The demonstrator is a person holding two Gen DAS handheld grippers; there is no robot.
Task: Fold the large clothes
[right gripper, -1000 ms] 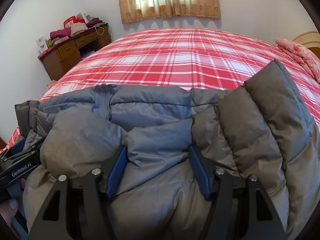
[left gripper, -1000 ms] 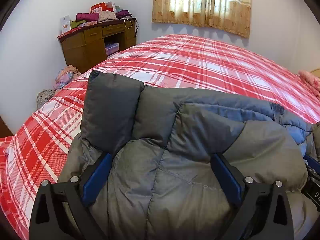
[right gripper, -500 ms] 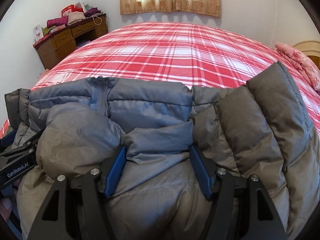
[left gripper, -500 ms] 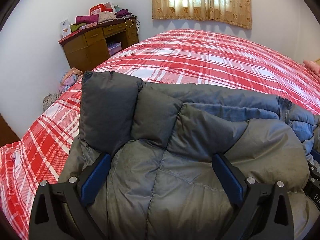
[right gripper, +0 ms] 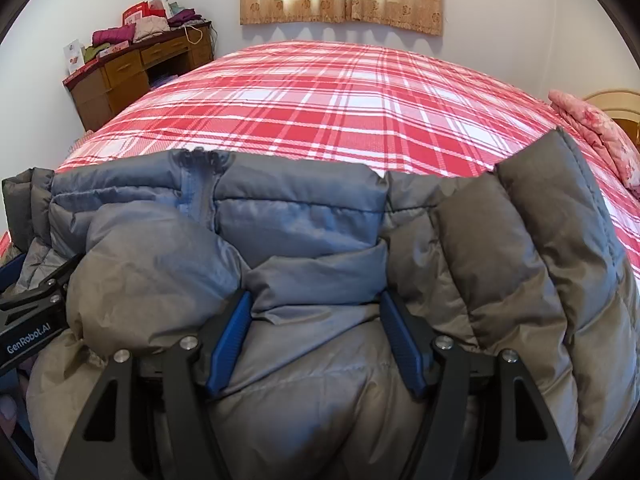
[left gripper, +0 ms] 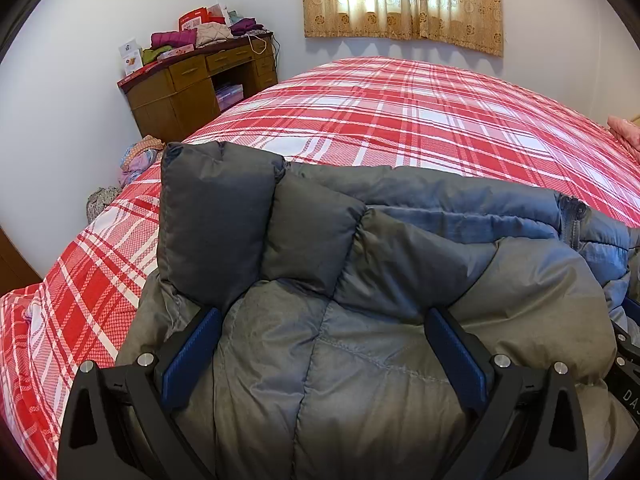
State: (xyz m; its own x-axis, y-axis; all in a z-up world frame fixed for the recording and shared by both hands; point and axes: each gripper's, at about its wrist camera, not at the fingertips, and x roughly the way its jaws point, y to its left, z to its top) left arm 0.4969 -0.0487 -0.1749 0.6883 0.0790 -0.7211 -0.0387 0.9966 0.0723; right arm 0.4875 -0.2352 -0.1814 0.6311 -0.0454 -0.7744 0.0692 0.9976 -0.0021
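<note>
Jacket [left gripper: 340,360] bulges between each claw's blue pads [right gripper: 232,340].

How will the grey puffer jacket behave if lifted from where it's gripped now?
The puffer jacket is probably light for its bulk: thick, puffy quilted panels. Likely floppy: it bulges and folds around both tongs. Its smooth, faintly shiny shell may slip.

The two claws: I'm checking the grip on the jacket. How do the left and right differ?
The left claw stands wider, around a thick grey bunch of the jacket; the right claw is narrower, on a blue-grey fold. The left sits by the jacket's upright left end, the right near the zipper. Both have blue pads pressed into padding.
</note>
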